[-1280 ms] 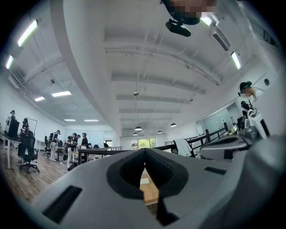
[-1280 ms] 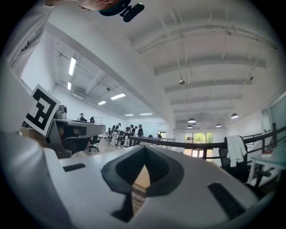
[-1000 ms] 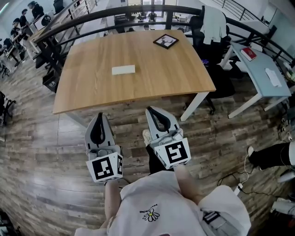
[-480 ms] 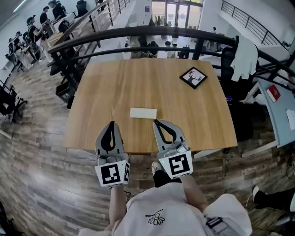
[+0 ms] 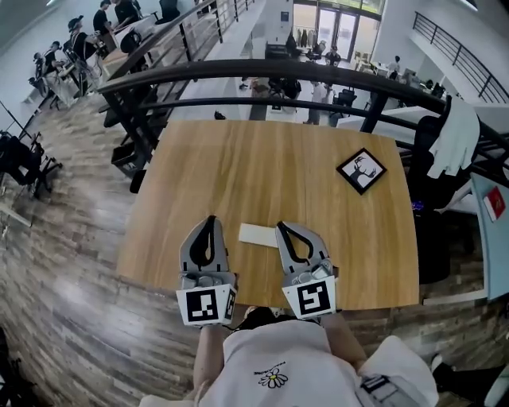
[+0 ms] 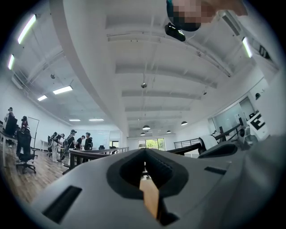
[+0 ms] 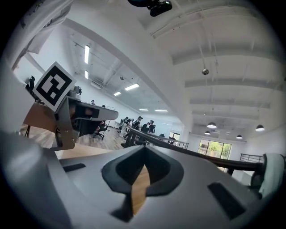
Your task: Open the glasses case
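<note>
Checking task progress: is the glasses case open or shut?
Shut. In the head view the case lies flat on the table as one white slab, with no lid raised.

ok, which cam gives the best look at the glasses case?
Head view. The white glasses case lies in plain sight on the wooden table, between the tips of the left gripper and the right gripper. Both gripper views look over it: shut jaws, a sliver of tabletop, ceiling, no case.

Open-plan office. You stand at a wooden bench (image 5: 238, 175) by a dark railing (image 5: 238, 70). People (image 5: 107, 16) work at desks on the left, near office chairs (image 5: 20, 159). Strip lights (image 6: 62, 90) overhead.
</note>
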A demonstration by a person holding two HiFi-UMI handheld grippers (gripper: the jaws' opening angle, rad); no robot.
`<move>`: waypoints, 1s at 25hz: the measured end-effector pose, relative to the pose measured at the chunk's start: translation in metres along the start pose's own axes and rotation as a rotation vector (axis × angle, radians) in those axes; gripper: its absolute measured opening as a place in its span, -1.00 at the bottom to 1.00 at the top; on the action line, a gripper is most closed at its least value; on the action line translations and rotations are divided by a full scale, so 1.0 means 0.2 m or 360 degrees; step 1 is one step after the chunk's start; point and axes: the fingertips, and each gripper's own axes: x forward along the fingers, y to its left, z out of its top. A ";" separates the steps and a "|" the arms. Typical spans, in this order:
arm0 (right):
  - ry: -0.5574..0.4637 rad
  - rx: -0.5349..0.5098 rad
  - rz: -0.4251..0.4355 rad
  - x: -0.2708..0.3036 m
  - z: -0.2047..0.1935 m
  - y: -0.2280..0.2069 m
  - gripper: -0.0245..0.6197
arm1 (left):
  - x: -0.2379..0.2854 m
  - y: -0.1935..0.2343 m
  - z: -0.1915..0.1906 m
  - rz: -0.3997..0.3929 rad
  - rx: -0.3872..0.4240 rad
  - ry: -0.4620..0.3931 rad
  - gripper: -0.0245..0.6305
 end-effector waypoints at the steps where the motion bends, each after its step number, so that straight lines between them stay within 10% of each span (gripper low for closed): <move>1: 0.0005 0.0006 -0.0003 0.02 0.00 -0.01 -0.90 | 0.02 0.01 0.00 0.0004 -0.0007 0.0003 -0.87; 13: 0.0068 0.0040 -0.0114 0.10 -0.09 -0.16 -0.90 | 0.27 0.00 -0.16 -0.0131 -0.0047 0.0141 -0.87; 25: 0.0297 0.0025 0.0456 0.29 -0.31 -0.06 -0.70 | 0.22 0.07 -0.87 -0.0210 -0.0316 0.0854 -0.75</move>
